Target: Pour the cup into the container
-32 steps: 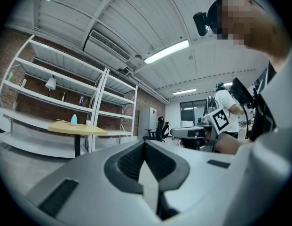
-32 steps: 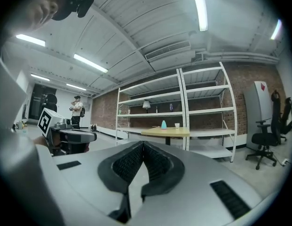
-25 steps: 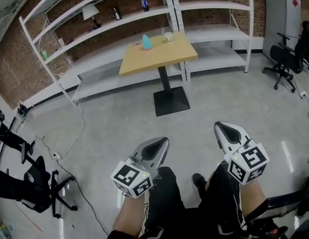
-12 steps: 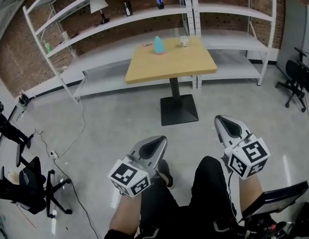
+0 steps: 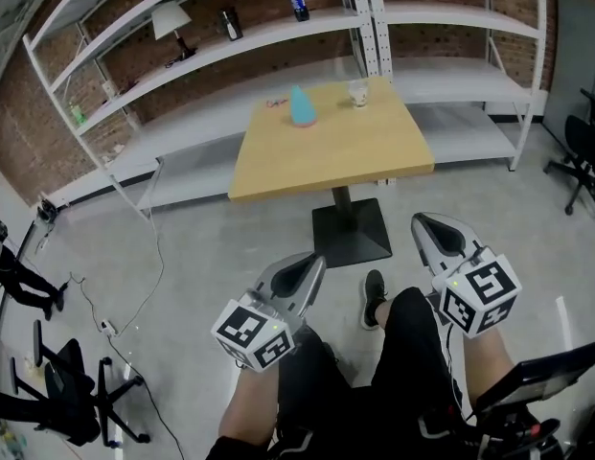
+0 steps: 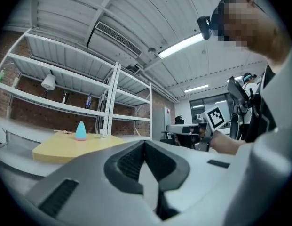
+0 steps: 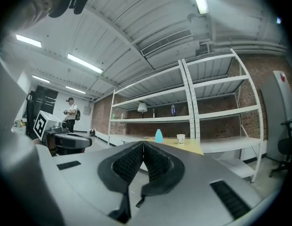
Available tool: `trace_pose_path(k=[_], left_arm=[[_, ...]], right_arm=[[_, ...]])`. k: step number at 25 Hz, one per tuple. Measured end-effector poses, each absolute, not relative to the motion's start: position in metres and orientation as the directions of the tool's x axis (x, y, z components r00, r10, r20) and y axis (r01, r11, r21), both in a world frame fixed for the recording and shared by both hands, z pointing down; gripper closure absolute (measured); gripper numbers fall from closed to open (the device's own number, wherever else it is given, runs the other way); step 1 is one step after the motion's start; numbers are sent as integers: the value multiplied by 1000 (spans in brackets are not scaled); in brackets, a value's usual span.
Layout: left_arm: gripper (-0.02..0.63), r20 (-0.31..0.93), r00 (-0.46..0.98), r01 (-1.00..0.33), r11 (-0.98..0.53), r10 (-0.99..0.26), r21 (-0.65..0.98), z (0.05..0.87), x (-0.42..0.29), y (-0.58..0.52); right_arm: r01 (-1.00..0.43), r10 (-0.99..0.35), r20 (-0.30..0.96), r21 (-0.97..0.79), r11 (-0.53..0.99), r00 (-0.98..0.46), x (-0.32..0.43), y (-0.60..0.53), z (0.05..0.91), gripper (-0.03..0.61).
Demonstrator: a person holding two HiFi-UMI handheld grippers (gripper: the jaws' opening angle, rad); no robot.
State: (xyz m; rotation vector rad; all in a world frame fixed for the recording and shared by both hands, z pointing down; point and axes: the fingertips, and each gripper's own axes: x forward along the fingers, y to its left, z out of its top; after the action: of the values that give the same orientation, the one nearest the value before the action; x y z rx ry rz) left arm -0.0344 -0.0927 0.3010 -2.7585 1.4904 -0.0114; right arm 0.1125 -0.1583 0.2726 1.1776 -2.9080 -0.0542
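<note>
At the lower left of the head view my left gripper [image 5: 316, 260] has its jaws pressed together with nothing between them, which its own view confirms. It points up the frame toward the wooden table [image 5: 345, 151]. Everything I need sits along the table's far edge, near the top centre. First there is the teal container [image 5: 302, 106], upright, tapering to a narrow top. Just to its right, standing apart from it, is the small white cup [image 5: 358, 92], also upright. Both are well apart from either gripper, with bare floor and most of the tabletop between. From this far off I cannot tell what the cup holds, or whether the container has anything in it. At the lower right my right gripper [image 5: 422, 223] is likewise closed and empty. It sits a little right of the cup's line, while the left gripper lines up more with the container. I judge the right gripper is the natural one for the cup. It will have to open before it can take the cup, and the pour would go leftward.
</note>
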Motion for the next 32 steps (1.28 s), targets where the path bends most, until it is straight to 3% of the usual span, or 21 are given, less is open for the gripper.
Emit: trace_pose_path(k=[23, 27, 32], left_arm=[[612, -4, 552, -834, -552, -834, -5, 292, -125, -410], [612, 4, 577, -817, -577, -817, -20, 291, -135, -445], [612, 2, 600, -800, -600, -800, 2, 286, -137, -487]], right_arm=[[-704, -704, -30, 1, 710, -710, 30, -485, 261, 574], [-705, -705, -4, 10, 709, -709, 17, -522, 264, 493], [-708, -709, 42, 38, 706, -704, 12, -574, 264, 444]])
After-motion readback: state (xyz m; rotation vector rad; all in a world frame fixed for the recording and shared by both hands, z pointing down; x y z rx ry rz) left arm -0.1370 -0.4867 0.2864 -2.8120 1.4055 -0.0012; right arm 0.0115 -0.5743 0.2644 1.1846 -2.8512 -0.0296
